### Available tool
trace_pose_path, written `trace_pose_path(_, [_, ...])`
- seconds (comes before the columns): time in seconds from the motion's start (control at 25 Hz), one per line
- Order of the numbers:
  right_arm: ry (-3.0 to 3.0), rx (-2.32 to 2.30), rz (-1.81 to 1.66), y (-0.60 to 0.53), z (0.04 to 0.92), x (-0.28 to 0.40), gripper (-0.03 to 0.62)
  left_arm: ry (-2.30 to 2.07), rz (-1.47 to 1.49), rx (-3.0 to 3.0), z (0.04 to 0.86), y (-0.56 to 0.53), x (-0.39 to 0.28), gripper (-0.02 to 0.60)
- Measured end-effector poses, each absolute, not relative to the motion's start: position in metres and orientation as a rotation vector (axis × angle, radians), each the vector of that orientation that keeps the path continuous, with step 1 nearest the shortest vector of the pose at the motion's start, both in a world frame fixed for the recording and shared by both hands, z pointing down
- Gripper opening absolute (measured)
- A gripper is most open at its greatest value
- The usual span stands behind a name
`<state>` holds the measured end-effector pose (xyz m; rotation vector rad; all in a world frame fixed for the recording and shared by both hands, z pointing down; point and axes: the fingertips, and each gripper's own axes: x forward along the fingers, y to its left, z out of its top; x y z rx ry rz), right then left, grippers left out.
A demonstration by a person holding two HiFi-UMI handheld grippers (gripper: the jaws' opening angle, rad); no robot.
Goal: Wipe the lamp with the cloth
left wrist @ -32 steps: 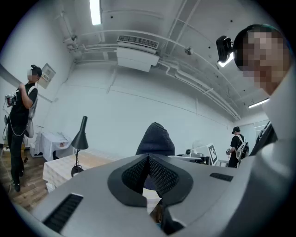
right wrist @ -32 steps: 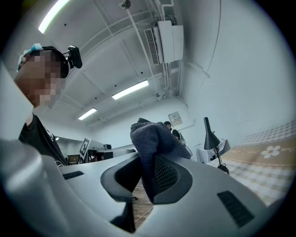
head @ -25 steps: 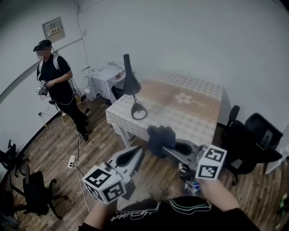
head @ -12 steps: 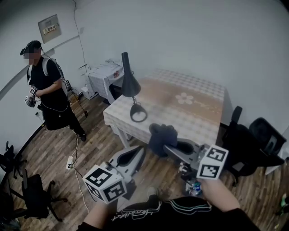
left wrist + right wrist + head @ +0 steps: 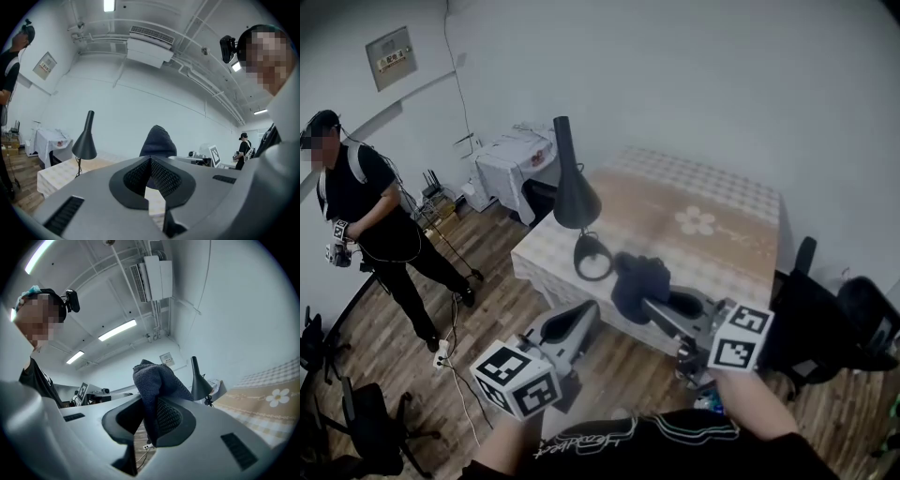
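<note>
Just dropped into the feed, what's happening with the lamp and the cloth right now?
A person holds a gripper in each hand, facing the table. The right gripper is shut on the dark cloth, raised toward the black lamp near the table's corner. Cloth and lamp are apart; wiping has not begun. The left gripper is shut and empty.

Left tool (image 5: 150, 162) closed, lamp (image 5: 85, 143), cloth (image 5: 158, 142) beyond
</note>
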<state>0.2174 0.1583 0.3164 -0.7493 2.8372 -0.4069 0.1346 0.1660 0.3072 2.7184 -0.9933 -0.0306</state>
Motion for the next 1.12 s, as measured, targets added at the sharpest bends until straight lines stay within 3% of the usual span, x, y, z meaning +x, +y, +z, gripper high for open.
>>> trace_pose_path(0.52, [2.806, -0.861, -0.326, 0.033, 0.294, 0.200, 0.057, -1.028, -0.064, 2.707, 0.300, 0.050, 0.087, 0.000])
trace_pose_path(1.12, [2.773, -0.966, -0.251, -0.096, 0.267, 0.225, 0.057, -1.094, -0.070, 2.692, 0.296, -0.028, 0.087, 0.000])
